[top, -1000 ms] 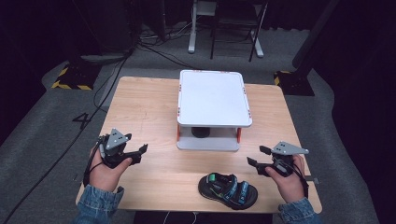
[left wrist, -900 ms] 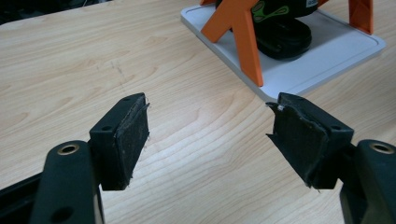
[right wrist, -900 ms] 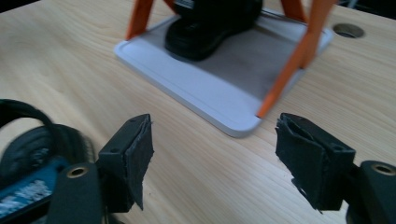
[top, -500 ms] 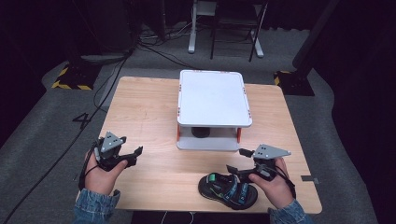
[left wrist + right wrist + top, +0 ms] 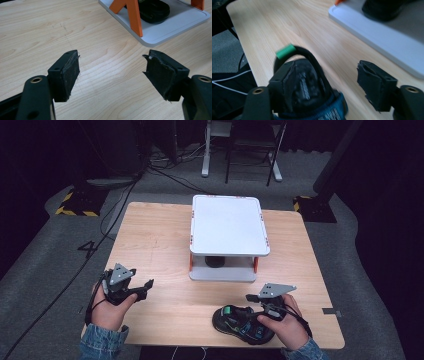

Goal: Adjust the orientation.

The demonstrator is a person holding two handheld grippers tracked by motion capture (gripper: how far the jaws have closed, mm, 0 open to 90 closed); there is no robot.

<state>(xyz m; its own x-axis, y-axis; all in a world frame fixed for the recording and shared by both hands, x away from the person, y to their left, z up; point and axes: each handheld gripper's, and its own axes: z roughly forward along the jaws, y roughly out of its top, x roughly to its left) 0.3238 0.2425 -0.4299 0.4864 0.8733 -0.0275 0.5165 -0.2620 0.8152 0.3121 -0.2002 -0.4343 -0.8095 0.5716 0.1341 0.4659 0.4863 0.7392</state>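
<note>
A black sandal (image 5: 236, 322) with blue and green trim lies near the table's front edge, right of centre. My right gripper (image 5: 252, 301) hovers over its rear part, jaws open. In the right gripper view the sandal's heel strap with a green tab (image 5: 286, 51) sits just ahead of the left pad (image 5: 294, 82), and the right pad (image 5: 373, 85) stands over bare wood. My left gripper (image 5: 146, 286) rests at the front left of the table, open, with nothing between its pads (image 5: 71, 72). A second dark shoe (image 5: 215, 261) sits on the lower shelf of the white rack (image 5: 228, 225).
The white two-level rack with orange legs (image 5: 133, 15) stands in the middle of the wooden table (image 5: 155, 240). Chair and desk legs (image 5: 240, 150) and cables stand on the grey floor beyond the far edge.
My right gripper has moved left and toward the sandal, from the right edge of the table to over its rear part. The left gripper has barely shifted.
</note>
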